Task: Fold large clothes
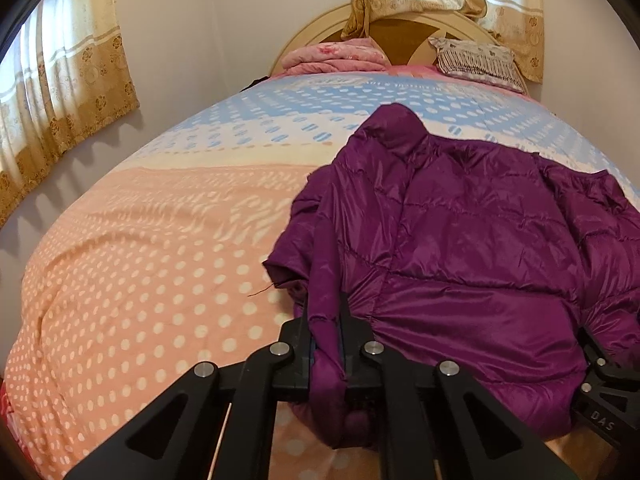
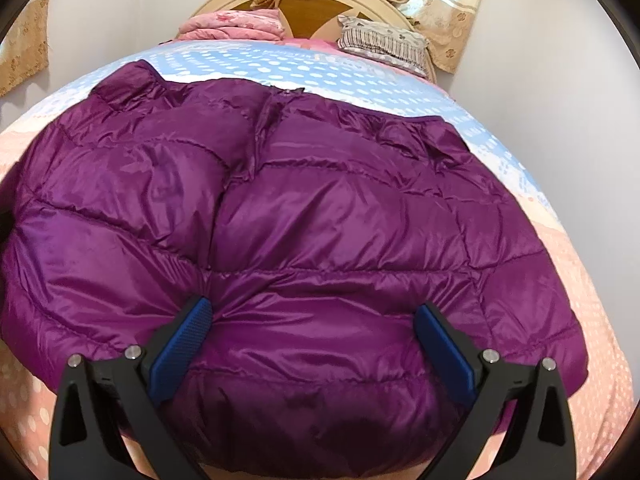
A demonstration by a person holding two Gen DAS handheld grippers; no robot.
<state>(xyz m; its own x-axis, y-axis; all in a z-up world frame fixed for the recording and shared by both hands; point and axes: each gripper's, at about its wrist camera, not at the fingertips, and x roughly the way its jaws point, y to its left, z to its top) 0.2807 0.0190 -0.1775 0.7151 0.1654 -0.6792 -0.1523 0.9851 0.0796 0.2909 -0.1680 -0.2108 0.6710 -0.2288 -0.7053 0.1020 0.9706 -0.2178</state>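
Observation:
A purple quilted puffer jacket [image 1: 460,240] lies spread on the bed, collar toward the headboard. My left gripper [image 1: 326,312] is shut on a fold of the jacket's near left edge, and the fabric hangs between its black fingers. In the right wrist view the jacket [image 2: 300,208] fills most of the frame. My right gripper [image 2: 312,316] is open, with its blue pads [image 2: 184,344] wide apart and the jacket's near hem bulging between them. The right gripper [image 1: 604,368] also shows at the right edge of the left wrist view.
The bed has a pink and blue dotted cover [image 1: 140,260]. Folded pink bedding [image 1: 336,56] and a patterned pillow [image 1: 476,60] lie by the round headboard [image 2: 320,4]. Curtains [image 1: 60,80] hang on the left wall and behind the headboard.

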